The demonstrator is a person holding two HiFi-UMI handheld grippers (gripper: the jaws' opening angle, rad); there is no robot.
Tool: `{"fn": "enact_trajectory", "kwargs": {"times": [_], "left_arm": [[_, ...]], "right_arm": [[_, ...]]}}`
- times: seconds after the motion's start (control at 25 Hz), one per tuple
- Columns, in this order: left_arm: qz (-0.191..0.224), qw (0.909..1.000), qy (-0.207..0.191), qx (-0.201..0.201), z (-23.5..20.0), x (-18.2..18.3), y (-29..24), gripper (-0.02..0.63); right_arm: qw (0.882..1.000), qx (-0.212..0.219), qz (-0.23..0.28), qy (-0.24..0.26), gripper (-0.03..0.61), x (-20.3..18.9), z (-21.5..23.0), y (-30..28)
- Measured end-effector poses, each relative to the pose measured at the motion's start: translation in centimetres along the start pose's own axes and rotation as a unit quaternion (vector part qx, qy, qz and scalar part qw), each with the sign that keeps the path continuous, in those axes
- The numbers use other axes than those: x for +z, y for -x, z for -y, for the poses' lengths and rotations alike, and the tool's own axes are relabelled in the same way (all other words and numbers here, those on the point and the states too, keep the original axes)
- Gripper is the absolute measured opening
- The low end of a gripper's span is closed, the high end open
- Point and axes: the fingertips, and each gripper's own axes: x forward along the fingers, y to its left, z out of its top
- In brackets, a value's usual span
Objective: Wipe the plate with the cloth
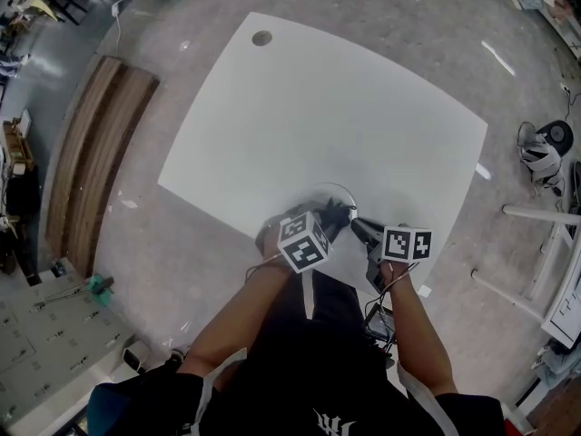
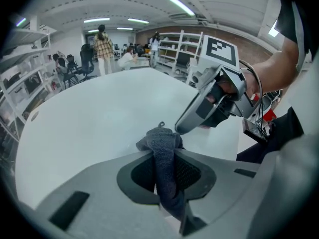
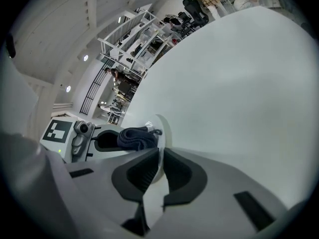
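At the near edge of the white table [image 1: 345, 107], both grippers meet just in front of the person's body. The two bare forearms reach forward and angle inward, the left from the lower left with the elbow bent, the right running straighter up from the lower right. Each hand is wrapped round its grip below a marker cube.

The left gripper [image 1: 329, 221] has its jaws closed on a dark grey cloth [image 2: 162, 143]. The fabric runs down between the pads and bunches in a wad past the tips. The right gripper [image 1: 356, 227] points in from the right, its nose almost touching that wad. In the right gripper view its jaws pinch the rim of a thin pale plate [image 3: 162, 128], seen edge-on between the pads, and the bunched cloth lies against the plate's left face with the left gripper's body just behind it.

From the head view the plate [image 1: 340, 189] shows only as a faint round outline over the table edge, just beyond the cloth. Whether it rests on the table or is lifted clear cannot be told
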Motion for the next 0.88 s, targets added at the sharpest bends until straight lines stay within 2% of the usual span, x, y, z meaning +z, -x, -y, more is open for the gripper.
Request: {"fn": "enact_trajectory", "kwargs": {"times": [0.52, 0.72, 0.88], "left_arm": [[0.036, 0.9951, 0.091, 0.013, -1.8, -0.4, 0.7, 0.055], [0.031, 0.9937, 0.104, 0.028, -3.3, -1.9, 2.1, 0.054], [0.009, 0.9956, 0.088, 0.030, -2.9, -2.9, 3.1, 0.054]], "right_arm": [[1.000, -0.001, -0.004, 0.001, 0.026, -0.1, 0.2, 0.1], [1.000, -0.001, 0.001, -0.001, 0.026, -0.1, 0.3, 0.0], [1.000, -0.004, 0.003, 0.000, 0.026, 0.1, 0.3, 0.0]]}}
